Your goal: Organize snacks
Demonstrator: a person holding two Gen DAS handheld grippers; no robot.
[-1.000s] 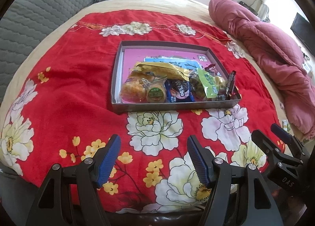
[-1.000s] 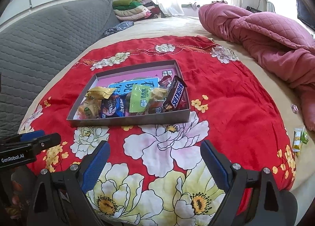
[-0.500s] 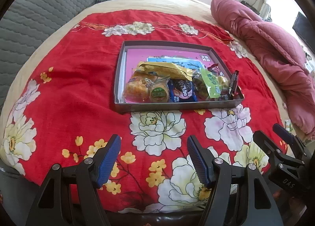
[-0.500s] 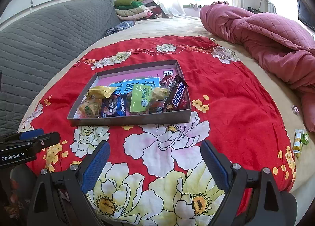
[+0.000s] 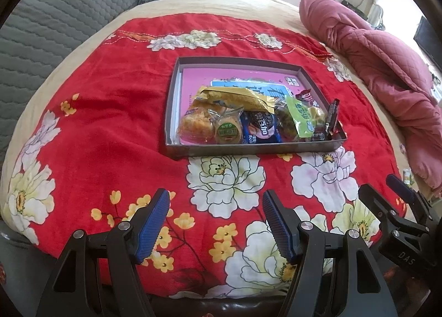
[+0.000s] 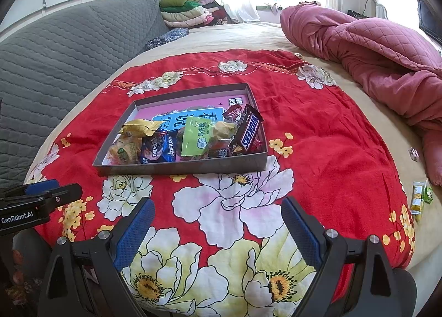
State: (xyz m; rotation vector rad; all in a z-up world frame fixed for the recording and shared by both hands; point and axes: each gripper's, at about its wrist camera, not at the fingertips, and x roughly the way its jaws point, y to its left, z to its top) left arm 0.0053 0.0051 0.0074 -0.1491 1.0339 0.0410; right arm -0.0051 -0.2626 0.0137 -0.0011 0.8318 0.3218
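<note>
Looking nearly done — most snacks sitting piled in the gray tray (image 6: 250, 162) on the red flower blanket (image 6: 317, 134), bunched toward the near wall, with the pink far end bare. Lying in there: a yellow bag (image 5: 234, 97), a round cake (image 5: 227, 129), a blue pack (image 5: 259, 127), a green pack (image 6: 196, 136) and a Snickers bar (image 6: 248, 130) leaning against the right wall. Still waiting off the blanket, well apart from the tray — 2 or so small packs (image 6: 420, 196) on the tan sheet near the pink quilt (image 6: 373, 49). Hovering low over the near blanket: left gripper (image 5: 215, 223) spread wide, holding nothing; right gripper (image 6: 218, 230) spread wide too, holding nothing.
</note>
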